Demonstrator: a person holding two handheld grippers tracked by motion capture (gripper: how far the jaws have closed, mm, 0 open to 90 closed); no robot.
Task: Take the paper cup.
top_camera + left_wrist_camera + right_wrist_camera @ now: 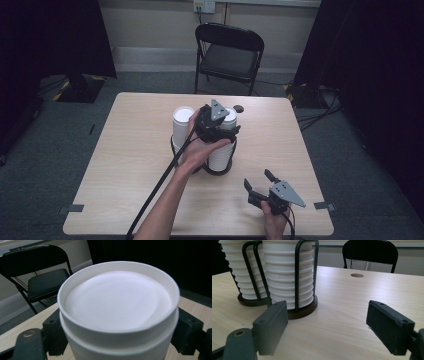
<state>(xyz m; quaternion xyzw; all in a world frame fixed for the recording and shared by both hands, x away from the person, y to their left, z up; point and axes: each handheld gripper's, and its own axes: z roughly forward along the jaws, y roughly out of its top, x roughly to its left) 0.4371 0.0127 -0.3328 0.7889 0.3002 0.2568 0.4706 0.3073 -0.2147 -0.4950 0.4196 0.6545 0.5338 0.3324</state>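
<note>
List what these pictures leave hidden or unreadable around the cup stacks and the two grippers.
- Left gripper, high view: its own body and the hand cover the fingers' contact with the right cup stack.
- Left gripper view: the top cup blocks the rest of the stack and the holder.
- Right gripper view: the frame's top edge cuts off the stack tops.
- Dark spot on the table: too small to tell whether hole or object.

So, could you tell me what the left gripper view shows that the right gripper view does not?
Left gripper view: the flat upturned base of the top cup close up, with the left gripper's jaws pressed against both its sides.

Right gripper view: the black wire holders, their dark round bases, both ribbed cup stacks side-on, a round hole in the table, and the right gripper open.

Both: white cups, the black folding chair, the pale wood table.
</note>
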